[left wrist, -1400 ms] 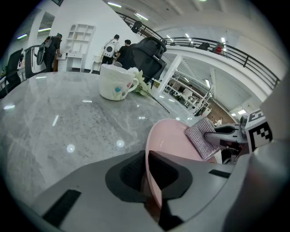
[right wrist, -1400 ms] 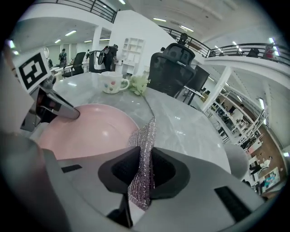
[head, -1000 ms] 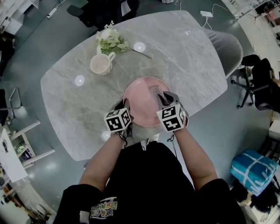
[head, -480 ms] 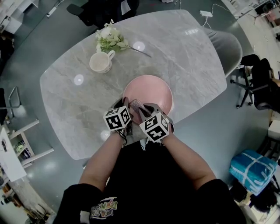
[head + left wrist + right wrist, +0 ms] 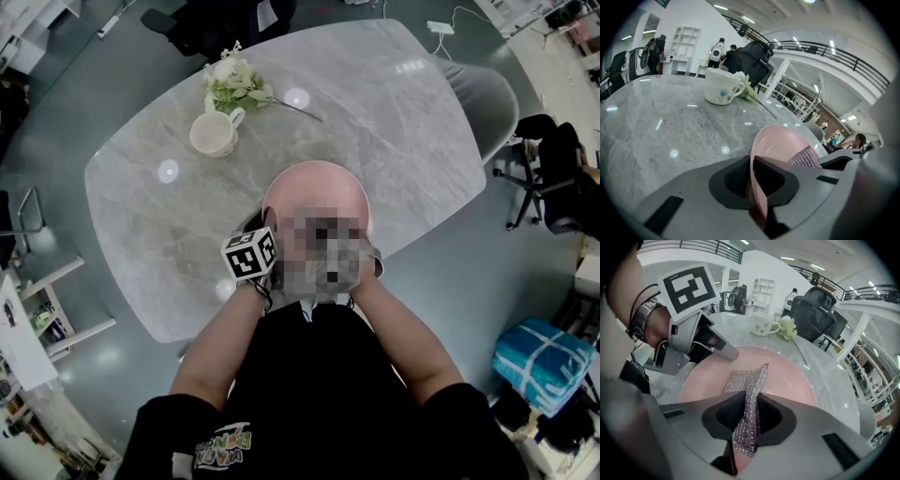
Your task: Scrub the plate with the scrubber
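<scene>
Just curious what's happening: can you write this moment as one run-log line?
left gripper: shut on plate rim | right gripper: shut on scrubber | scrubber against plate

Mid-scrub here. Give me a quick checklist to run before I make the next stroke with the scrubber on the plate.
1. Left gripper clamped on the pink plate rim: ok.
2. Right gripper shut on the mesh scrubber: ok.
3. Scrubber's free end lies on the plate's inner face: ok.
4. Mug and flowers stand apart from the plate, farther up the table: ok.
5. Plate resting flat on the table: cannot tell.
</scene>
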`<state>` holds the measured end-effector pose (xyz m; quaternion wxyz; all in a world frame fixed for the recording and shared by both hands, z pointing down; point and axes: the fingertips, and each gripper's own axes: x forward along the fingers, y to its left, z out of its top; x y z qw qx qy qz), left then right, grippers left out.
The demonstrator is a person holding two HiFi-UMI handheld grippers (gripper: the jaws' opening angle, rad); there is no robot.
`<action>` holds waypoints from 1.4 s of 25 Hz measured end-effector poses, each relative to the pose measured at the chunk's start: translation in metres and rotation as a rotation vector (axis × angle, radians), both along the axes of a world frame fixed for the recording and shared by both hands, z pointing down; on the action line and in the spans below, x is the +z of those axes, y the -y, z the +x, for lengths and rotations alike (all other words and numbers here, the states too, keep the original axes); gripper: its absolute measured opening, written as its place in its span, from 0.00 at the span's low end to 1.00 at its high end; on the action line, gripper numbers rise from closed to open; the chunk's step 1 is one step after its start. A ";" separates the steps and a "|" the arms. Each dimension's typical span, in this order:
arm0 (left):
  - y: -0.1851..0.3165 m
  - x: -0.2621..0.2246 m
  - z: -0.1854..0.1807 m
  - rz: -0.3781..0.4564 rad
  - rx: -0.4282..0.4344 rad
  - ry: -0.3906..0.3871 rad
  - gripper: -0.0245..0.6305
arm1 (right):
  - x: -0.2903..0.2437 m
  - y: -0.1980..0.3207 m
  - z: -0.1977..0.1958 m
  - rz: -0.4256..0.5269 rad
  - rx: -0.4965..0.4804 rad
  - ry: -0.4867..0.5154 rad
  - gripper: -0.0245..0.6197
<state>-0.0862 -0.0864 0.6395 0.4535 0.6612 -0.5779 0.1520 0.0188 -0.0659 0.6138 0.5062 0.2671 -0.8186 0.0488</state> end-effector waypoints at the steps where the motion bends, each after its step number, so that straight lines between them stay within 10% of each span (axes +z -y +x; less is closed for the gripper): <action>1: 0.000 0.000 0.000 0.000 0.001 0.000 0.10 | 0.000 0.003 0.004 0.008 0.005 -0.008 0.16; 26: 0.001 0.001 0.000 -0.003 0.023 0.002 0.10 | -0.004 0.081 0.085 0.163 0.114 -0.183 0.16; 35: 0.000 0.000 0.001 -0.006 0.017 0.000 0.10 | -0.029 0.095 0.088 0.220 0.208 -0.084 0.15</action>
